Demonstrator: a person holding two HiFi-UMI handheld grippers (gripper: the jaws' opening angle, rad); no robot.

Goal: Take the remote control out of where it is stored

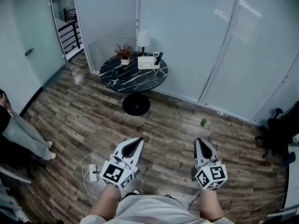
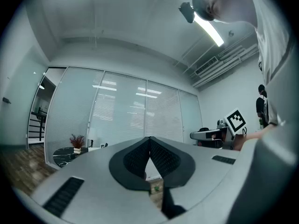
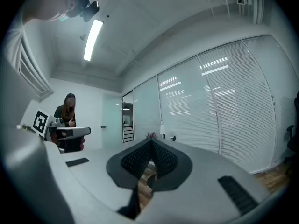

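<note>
Across the room, the dark slim remote control stands in a white plastic holder on the round black marble desk. Both the left tongs and the right tongs are clenched and empty. Best to approach, open one, then lift the remote straight up.

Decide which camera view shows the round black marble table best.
The head view: the table appears whole, top and pedestal, from above. The left gripper view catches only a sliver low at left; the right gripper view shows just the plant, tabletop hidden.
</note>
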